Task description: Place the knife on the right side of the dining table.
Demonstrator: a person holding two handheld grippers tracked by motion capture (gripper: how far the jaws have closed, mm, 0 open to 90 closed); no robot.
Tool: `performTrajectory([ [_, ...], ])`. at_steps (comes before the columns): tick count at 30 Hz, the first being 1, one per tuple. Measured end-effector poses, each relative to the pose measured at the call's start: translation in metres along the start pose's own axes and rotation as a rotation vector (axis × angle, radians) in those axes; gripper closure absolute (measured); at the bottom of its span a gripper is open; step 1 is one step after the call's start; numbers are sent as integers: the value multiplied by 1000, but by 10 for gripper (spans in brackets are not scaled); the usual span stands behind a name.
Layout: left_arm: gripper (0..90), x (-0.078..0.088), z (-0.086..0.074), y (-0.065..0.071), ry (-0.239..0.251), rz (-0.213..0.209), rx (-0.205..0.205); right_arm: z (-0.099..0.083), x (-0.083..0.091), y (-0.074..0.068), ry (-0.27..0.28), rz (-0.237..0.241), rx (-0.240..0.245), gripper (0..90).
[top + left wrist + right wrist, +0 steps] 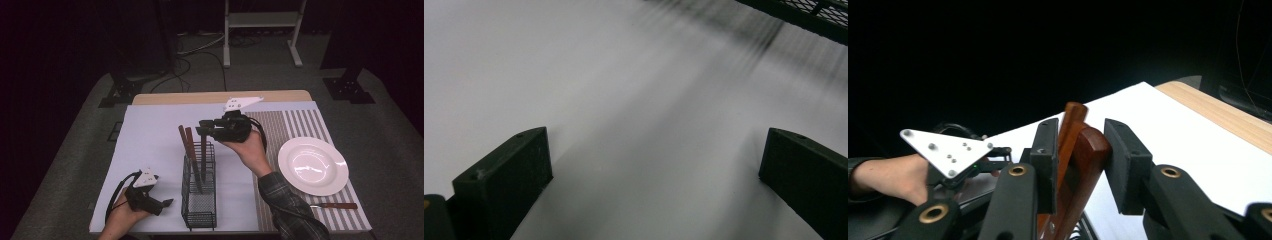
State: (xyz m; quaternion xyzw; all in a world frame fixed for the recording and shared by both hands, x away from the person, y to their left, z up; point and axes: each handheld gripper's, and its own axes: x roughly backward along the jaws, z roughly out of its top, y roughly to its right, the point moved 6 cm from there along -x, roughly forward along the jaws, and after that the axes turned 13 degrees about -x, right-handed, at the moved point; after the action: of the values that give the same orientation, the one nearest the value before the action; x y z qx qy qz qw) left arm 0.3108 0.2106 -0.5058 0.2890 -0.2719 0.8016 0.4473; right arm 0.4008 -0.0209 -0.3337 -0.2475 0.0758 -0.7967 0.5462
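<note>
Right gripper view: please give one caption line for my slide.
Right tool open around two wooden handles, left tool beyond.

The high view looks forward and down over the whole table (150,99) from the person's side. The left gripper view skims close above the white sheet (624,100), catching a corner of the wire-mesh caddy (804,20) also seen from above. The right gripper view faces across the sheet toward the left gripper (993,160)
</note>
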Motion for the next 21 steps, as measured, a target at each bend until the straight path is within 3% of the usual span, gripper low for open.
performTrajectory([
  [7,0,0,0,0,0,0,0,-4,5,-14,1,7,23,661],
  [8,0,0,0,0,0,0,0,-4,6,-17,-2,2,33,695],
  [21,0,0,0,0,2,1,0,-4,7,-24,3,26,40,768],
])
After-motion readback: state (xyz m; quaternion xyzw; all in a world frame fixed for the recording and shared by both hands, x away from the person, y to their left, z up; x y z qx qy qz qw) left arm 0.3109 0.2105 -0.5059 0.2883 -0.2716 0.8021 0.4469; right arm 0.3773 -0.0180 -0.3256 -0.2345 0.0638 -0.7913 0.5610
